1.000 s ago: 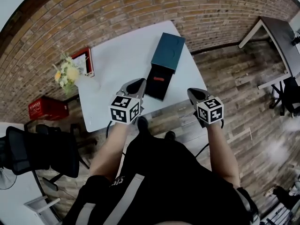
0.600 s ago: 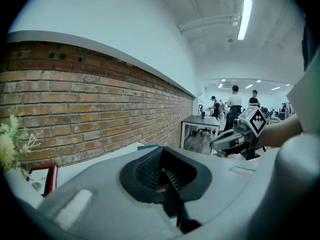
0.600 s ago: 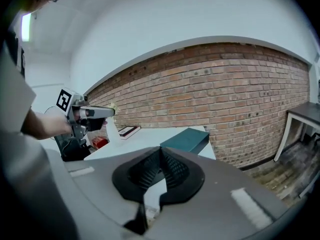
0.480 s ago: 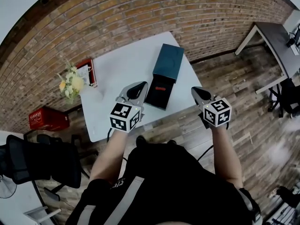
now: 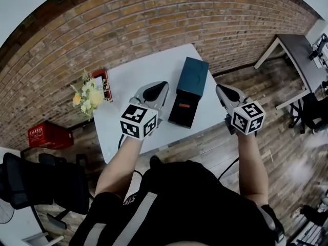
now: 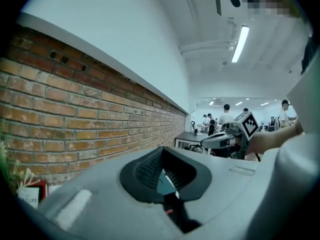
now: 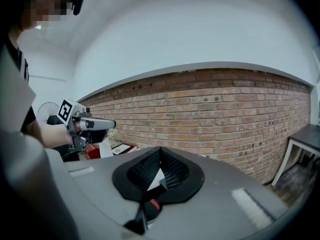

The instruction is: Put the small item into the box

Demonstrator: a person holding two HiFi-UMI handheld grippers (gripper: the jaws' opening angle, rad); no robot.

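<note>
Looking from your far left, a black mesh office chair (image 5: 41, 181) and a red plastic crate (image 5: 48, 135) stand on the floor beside the white rectangular table (image 5: 138, 70), which backs onto a rough red brick wall (image 5: 154, 19). At the table's left edge stand a bunch of yellow and white flowers (image 5: 86, 95) and a small red-framed picture (image 5: 105, 81). Between them and the box the smooth tabletop is bare.

Your left gripper (image 5: 160, 87) hovers over that stretch, just beside the box, with its ribbed black pads pressed together and nothing between them.

The box is a dark teal rectangular sleeve (image 5: 192, 75) lying near the table's right edge. A black tray (image 5: 183, 111) is slid out of it towards you, ending close to the front edge. The small red item (image 5: 185, 106) lies on this tray, roughly at its middle; its shape is too small to tell.

Your right gripper (image 5: 222, 90) hangs over the table's right edge, near the tray, with its pads also closed on nothing. Beyond it, wood-plank floor (image 5: 287, 137) runs to a grey table (image 5: 302, 50) at the far right.
</note>
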